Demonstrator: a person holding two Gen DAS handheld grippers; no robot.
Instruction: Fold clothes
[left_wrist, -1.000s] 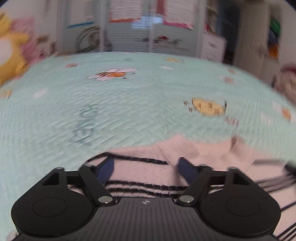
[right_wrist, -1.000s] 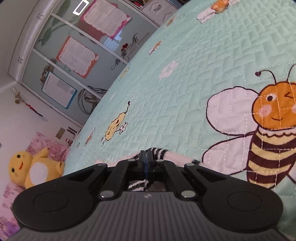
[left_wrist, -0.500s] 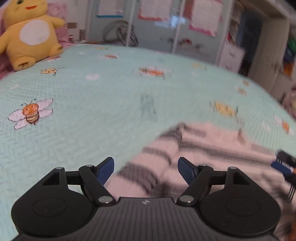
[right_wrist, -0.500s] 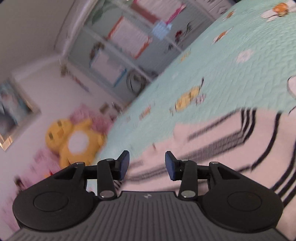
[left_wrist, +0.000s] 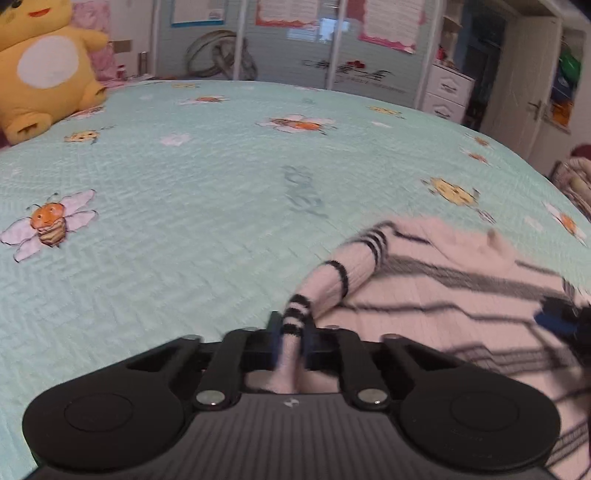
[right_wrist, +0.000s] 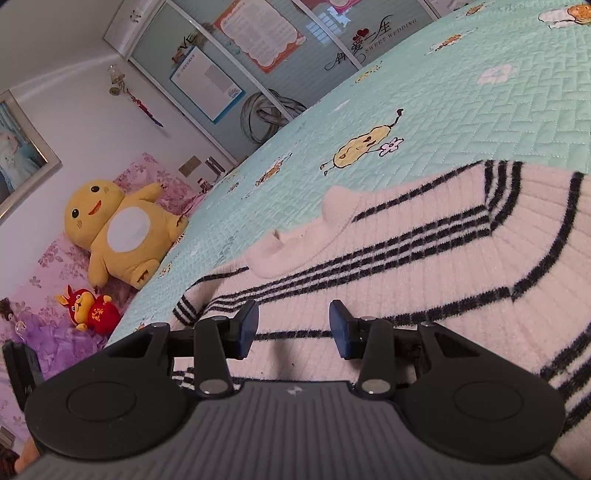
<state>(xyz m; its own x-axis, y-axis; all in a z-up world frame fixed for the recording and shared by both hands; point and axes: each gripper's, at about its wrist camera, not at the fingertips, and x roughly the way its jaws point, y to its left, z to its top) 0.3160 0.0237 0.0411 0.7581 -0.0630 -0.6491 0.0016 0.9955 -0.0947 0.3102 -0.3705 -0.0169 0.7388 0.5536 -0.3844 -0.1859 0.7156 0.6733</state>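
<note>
With the left gripper (left_wrist: 291, 338) pinching the soft, limp sweater's (right_wrist: 424, 236) striped cuff (left_wrist: 295, 317), we keep the right gripper (right_wrist: 293, 328) spread above its body.

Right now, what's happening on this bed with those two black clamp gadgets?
A person is folding a pink sweater with black stripes spread on the mint quilt, using a handheld gripper in each hand. The left gripper has just been closing, and its fingers now pinch the striped sleeve cuff. The right gripper hangs open above the sweater's body, nothing between its fingers. A yellow plush toy sits at the bed's edge.
</note>
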